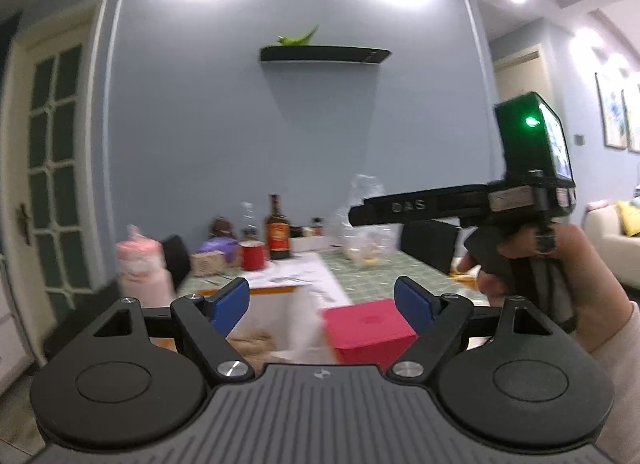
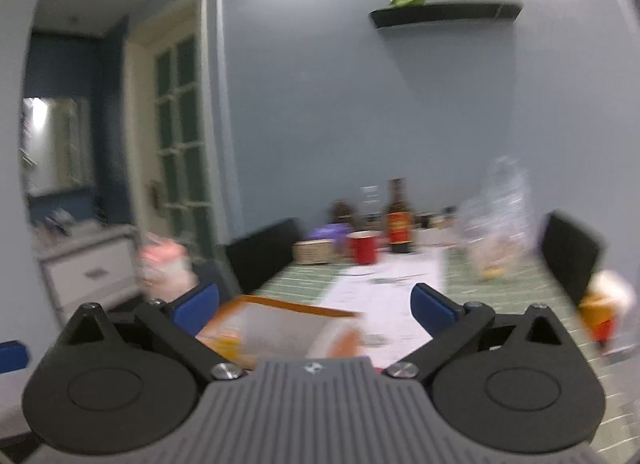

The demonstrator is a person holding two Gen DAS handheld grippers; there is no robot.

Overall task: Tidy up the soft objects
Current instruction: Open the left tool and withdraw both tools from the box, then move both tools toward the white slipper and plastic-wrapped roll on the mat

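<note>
Blue-grey wall (image 1: 224,135) behind a green-checked table (image 1: 376,268). We see the left gripper (image 1: 322,304) spread wide, nothing between its pads — a beige soft object (image 1: 252,344) lies low in the white orange-rimmed box (image 1: 276,296) just below it, a red box (image 1: 370,328) beside. Right gripper (image 2: 316,306) also wide, empty, above the box rim (image 2: 280,304). Bottle (image 1: 277,229) and red mug (image 1: 252,255) stand farther back; motion blur throughout.

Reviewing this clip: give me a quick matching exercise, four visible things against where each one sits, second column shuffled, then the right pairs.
Things:
1. green figure
2. red mug
3. magenta box
4. brown bottle

Places:
A. near edge of the table, close below the left tool
B. on the dark wall shelf
C. far end of the table, just right of the mug
D. far end of the table, beside a purple packet

Pairs: 1-B, 2-D, 3-A, 4-C
</note>
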